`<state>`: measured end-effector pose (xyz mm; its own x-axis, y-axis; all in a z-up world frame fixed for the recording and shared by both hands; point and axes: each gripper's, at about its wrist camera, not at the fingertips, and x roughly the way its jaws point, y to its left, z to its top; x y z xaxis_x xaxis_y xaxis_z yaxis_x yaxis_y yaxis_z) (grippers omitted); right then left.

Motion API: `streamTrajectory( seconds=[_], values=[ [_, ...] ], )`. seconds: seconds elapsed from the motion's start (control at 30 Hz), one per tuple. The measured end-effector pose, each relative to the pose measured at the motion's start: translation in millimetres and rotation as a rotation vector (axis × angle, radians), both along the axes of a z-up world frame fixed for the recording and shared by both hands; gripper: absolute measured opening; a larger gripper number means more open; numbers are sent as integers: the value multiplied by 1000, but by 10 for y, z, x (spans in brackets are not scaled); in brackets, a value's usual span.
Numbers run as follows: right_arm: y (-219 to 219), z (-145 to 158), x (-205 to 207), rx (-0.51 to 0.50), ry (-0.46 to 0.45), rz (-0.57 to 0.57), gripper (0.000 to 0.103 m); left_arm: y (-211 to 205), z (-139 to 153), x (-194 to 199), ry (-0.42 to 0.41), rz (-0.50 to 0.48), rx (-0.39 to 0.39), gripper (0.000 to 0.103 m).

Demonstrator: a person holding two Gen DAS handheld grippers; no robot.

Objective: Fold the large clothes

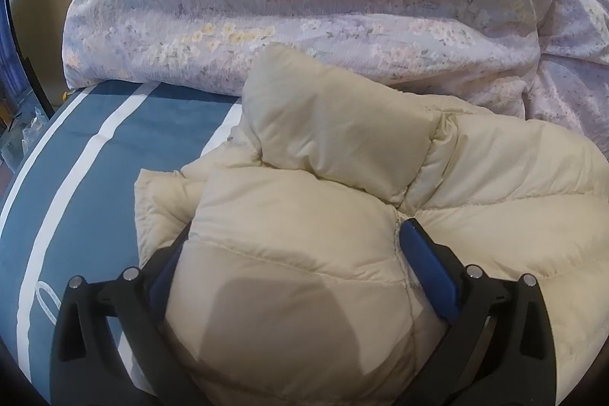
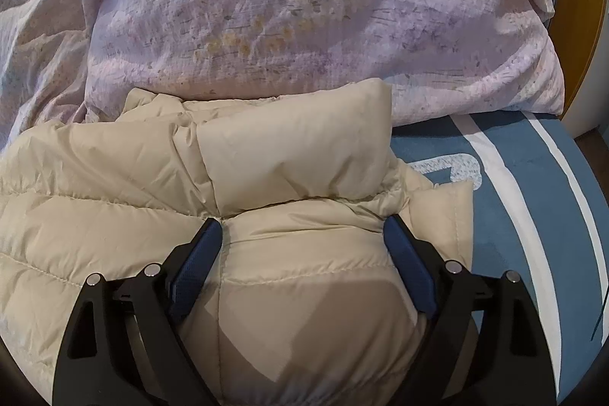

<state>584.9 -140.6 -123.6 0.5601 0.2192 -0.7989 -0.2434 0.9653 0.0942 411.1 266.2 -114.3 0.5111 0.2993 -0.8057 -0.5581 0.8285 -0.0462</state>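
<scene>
With both hand-held grippers, left (image 1: 293, 246) and right (image 2: 302, 234), spread wide astride jacket (image 1: 495, 177) bulges, gripping nothing, withdraw straight upward without snagging fabric

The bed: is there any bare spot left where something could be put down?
Yes, two. The striped blue sheet lies bare at one end of the cream jacket, below the floral duvet; the right view shows another strip of it past the other end. The middle is crowded: the jacket butts against the duvet, with both grippers over it.
</scene>
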Motion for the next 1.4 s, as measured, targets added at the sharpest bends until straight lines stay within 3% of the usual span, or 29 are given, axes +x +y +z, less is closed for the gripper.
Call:
streamTrajectory(
  seconds=[0.97,1.03,1.17,1.23,1.4],
  values=[
    [-16,80,-46,33,-7,-18,89,-1,32,46,-1,4,-2,101],
    [-66,152,-130,45,-2,-11,89,-36,89,-40,-4,14,-7,101],
    [-341,416,-396,133,-12,5,90,2,315,-421,-72,-2,-96,99],
    [-542,522,-513,184,-14,-15,95,59,424,-647,-101,11,-123,99],
    [-926,462,-658,266,92,-42,98,280,482,-1094,-119,55,-207,97]
  ],
)
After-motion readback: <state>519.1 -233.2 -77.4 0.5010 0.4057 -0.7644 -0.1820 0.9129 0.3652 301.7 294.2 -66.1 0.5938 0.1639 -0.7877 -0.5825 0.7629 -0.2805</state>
